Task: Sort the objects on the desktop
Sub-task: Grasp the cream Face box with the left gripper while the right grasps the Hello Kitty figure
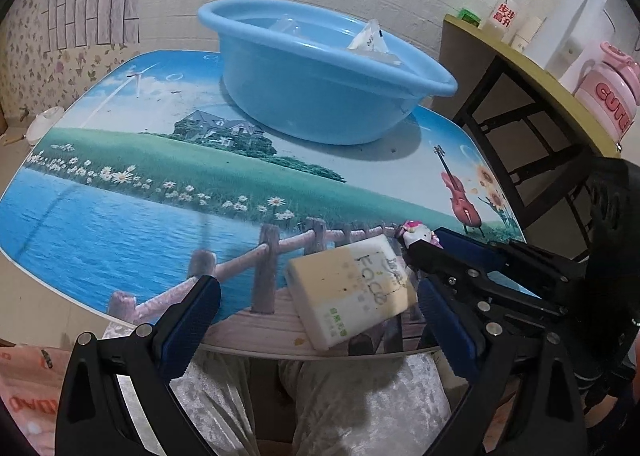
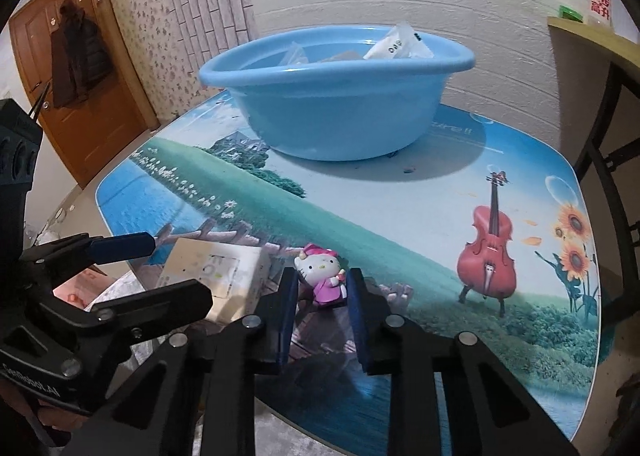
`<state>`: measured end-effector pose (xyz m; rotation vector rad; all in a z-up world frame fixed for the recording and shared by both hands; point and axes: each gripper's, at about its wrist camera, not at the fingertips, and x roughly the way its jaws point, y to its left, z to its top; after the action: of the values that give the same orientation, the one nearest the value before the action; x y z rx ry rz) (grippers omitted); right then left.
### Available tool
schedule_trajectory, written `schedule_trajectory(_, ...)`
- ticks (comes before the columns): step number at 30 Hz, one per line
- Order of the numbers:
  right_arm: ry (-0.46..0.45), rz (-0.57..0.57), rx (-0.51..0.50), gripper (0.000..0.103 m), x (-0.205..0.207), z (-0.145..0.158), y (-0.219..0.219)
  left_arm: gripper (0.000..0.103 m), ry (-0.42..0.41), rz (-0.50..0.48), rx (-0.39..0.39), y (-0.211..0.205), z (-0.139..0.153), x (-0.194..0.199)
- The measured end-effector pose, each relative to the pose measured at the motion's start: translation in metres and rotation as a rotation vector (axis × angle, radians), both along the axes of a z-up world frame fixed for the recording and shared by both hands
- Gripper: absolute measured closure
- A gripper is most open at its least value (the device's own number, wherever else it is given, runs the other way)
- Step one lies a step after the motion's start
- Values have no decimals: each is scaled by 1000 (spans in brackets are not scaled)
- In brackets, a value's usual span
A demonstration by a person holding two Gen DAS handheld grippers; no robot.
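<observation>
Standing between the blue pads of the right gripper (image 2: 322,292), a small white-and-pink cat figurine (image 2: 323,274) is clamped, a cream rectangular tissue pack (image 2: 216,272) lies left of it, left gripper (image 1: 316,310) held wide open around the pack, untouching, round blue plastic basin (image 2: 336,104) set beyond, on the landscape-printed tabletop (image 2: 400,224).

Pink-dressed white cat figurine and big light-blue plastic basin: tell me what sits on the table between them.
Nothing: between the cat figurine and the basin, the right wrist view shows only bare printed tabletop.
</observation>
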<state>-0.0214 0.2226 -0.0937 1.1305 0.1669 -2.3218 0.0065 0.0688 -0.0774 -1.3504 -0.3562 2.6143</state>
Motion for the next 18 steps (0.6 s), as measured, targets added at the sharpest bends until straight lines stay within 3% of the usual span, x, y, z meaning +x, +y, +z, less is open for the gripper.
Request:
schedule_trajectory(6,18,-53,-3,78,4,8,20,4,-4,-19,-6,18,-1,-1)
schedule_trajectory(18,24,-148,11,78,6,8,50,6,46,8,-148,42,-7,-1)
